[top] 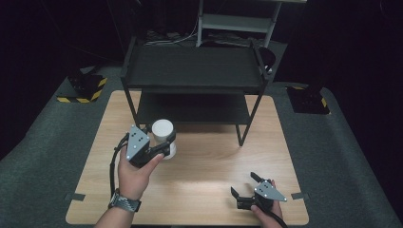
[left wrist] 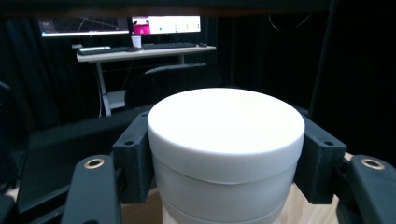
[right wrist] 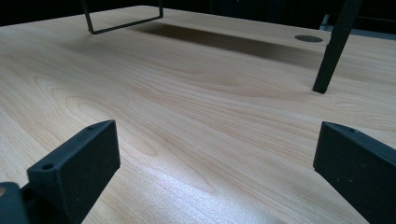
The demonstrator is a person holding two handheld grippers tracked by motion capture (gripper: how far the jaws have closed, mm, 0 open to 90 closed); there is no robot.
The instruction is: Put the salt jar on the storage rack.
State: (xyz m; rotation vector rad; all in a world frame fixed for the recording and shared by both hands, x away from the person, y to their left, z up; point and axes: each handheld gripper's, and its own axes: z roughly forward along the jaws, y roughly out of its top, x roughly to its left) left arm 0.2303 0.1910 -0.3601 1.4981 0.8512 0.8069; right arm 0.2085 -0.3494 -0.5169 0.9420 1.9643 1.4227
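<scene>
A white lidded jar (top: 163,130) is held upright above the wooden table (top: 209,156), in front of the black shelf rack's (top: 192,71) lower tier. My left gripper (top: 164,142) is shut on it, its black pads pressing the jar (left wrist: 224,149) on both sides just under the lid. My right gripper (top: 244,186) rests low near the table's front right edge. Its jaws stand wide apart with only bare wood between them in the right gripper view.
The two-tier black rack stands at the back of the table, one leg (right wrist: 334,46) ahead of my right gripper. Black-and-yellow striped blocks (top: 85,88) sit on the grey floor beside the table. A desk with monitors (left wrist: 140,25) lies beyond.
</scene>
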